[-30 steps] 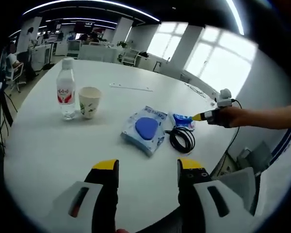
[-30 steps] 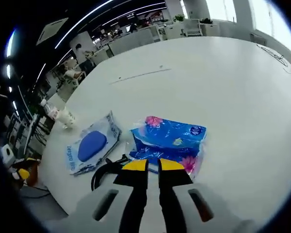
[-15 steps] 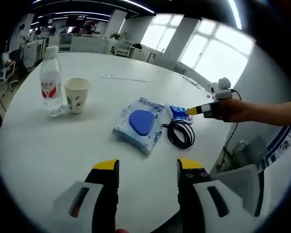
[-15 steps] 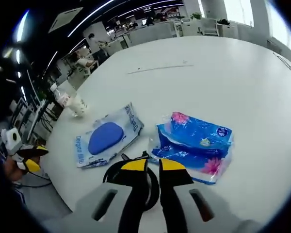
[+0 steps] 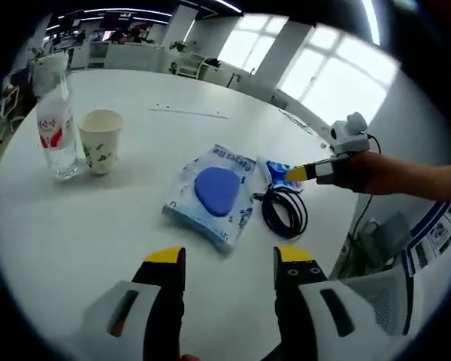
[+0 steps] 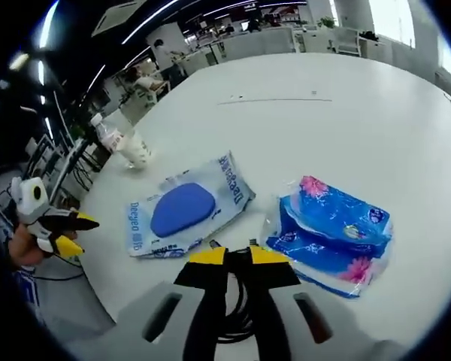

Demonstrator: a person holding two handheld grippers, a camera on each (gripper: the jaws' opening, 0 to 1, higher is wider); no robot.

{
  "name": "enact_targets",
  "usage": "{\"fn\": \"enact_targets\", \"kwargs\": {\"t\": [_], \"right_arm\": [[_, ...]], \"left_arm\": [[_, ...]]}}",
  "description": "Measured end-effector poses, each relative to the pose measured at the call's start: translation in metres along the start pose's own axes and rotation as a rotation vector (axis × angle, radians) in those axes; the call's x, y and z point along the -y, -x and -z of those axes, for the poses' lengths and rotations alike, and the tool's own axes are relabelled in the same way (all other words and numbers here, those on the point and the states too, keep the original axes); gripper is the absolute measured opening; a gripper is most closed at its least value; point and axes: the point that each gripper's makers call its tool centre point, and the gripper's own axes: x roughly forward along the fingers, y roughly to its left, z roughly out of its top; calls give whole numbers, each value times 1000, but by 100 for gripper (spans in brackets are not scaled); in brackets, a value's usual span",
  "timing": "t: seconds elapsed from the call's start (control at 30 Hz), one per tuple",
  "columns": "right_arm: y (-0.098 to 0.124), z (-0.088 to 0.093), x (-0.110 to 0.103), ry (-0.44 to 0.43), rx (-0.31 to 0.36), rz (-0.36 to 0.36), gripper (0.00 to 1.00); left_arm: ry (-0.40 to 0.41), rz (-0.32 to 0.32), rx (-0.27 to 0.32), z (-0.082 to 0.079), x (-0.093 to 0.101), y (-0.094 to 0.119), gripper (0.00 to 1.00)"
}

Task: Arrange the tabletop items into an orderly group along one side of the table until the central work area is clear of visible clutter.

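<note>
— Where are the tongs hanging?
— The left tongs are hovering wide apart over the worktop, short of the wipes pack. The right tongs are poising above the black cable coil, jaws narrow, nearly together, beside the tissue pack.

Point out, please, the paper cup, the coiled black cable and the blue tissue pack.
paper cup (image 5: 99, 141), left gripper view, middle of its side wall.
coiled black cable (image 5: 284, 213), left gripper view, on the coil's left loop.
blue tissue pack (image 6: 332, 239), right gripper view, centre of its top face.
</note>
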Motion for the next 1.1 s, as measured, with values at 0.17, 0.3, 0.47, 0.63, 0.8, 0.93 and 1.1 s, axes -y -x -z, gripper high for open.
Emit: {"fn": "enact_targets", "kwargs": {"t": [0.17,0.3,0.47,0.63,0.8,0.93,1.1], "right_arm": [[-14,-14,-7,43,-13,-28,9],[-26,-27,-10,68,-24,-50,11],[-37,-35,-10,127,-55,-69,15],[-49,-50,-6,163,-52,-84,18],[-58,-54,-6,193,-53,-93,20],[-68,-54,-1,184,-73,-99,21],[-67,-50,-5,165,-82,-106,21]], "left_arm": [[41,-13,-14,3,-4,-14,46],[80,-23,-20,7,-8,-22,46],[128,-46,-17,11,-12,-31,46],[162,-58,-12,14,-15,-39,45],[197,-74,12,12,-17,-42,40],[200,-76,6,14,-17,-49,40],[204,-65,1,15,-11,-57,40]]}}
